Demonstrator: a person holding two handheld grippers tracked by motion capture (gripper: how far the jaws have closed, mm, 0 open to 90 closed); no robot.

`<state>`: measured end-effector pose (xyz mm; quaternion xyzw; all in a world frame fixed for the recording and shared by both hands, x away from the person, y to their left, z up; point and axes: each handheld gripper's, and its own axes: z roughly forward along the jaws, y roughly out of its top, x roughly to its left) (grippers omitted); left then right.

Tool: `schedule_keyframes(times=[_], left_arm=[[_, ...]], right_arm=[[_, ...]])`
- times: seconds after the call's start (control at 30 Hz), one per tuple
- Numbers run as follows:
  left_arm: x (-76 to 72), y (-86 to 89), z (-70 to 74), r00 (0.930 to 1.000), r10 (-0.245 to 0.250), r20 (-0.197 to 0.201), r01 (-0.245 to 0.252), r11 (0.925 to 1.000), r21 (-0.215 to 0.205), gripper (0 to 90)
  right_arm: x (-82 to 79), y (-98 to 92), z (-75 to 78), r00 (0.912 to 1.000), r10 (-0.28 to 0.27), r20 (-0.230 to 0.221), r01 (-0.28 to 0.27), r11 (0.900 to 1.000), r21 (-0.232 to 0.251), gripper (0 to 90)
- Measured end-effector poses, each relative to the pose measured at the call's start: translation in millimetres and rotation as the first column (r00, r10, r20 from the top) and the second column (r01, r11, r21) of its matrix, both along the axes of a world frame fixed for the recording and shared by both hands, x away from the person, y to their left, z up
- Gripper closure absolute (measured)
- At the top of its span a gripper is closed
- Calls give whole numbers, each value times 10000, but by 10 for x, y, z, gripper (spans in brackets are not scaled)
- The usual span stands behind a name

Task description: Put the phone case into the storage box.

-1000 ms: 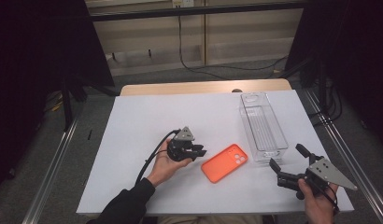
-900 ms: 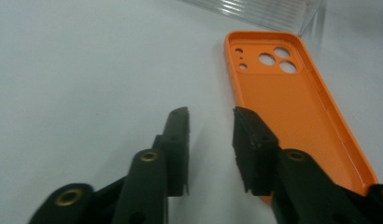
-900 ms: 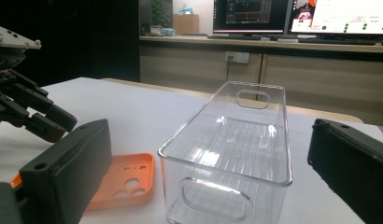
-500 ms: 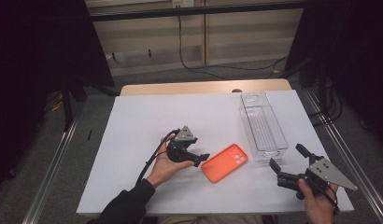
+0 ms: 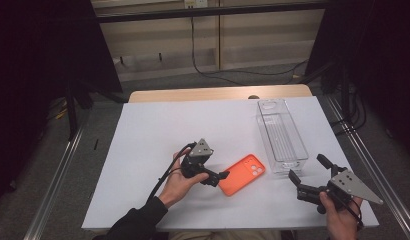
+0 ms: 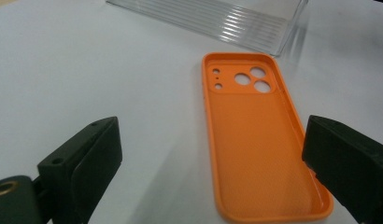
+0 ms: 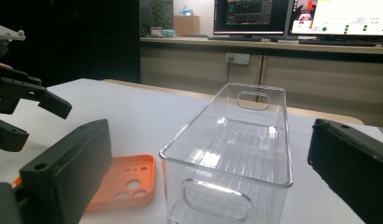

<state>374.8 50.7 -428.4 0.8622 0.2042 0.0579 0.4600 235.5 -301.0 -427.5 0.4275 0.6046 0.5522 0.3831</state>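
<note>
White sheeting covers the table [image 5: 143, 150], with dark curtains at both sides and a pale wall with cables beyond its far edge. Near the middle of the near side, the left hand [image 5: 179, 181] lies low on the sheet with its forearm coming in from the near edge, and the left gripper [image 5: 220, 178] points right at the phone case [image 5: 241, 174]. Its jaws have just been opening and now stand wide, level with the case's near end but not pressing on it. That orange case lies flat, hollow side up, just left of the clear bin [image 5: 281, 135]. Nothing lies in the bin. At the near right corner, the right hand [image 5: 338, 212], partly cut off by the picture's edge, holds the right gripper [image 5: 308, 167] spread wide towards the bin's near end.
</note>
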Motion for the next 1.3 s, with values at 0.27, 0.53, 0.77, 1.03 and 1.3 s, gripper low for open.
schedule_keyframes(times=[0.27, 0.53, 0.77, 1.03, 1.3], left_arm=[[26, -146, -58, 9977, -199, -649, 196, 9998, -53, 58], [0, -357, -81, 9951, -394, -909, 434, 9981, 427, 56], [29, -444, -109, 9942, -359, -1011, 424, 9971, 625, 54], [10, -547, -154, 9926, -539, -1085, 619, 9955, 721, 46], [0, -648, -186, 9930, -320, -1141, 460, 9914, 1223, 50]], right_arm=[[3, -3, -1, 10000, -18, -12, 18, 10000, -14, 0], [2, -4, -1, 10000, -17, -7, 17, 10000, -19, 0], [5, -6, -2, 10000, -31, 0, 31, 10000, -56, 0], [6, -2, -3, 10000, -28, -5, 28, 10000, -40, 0], [9, -5, -4, 10000, -16, 13, 16, 10000, -63, 0]])
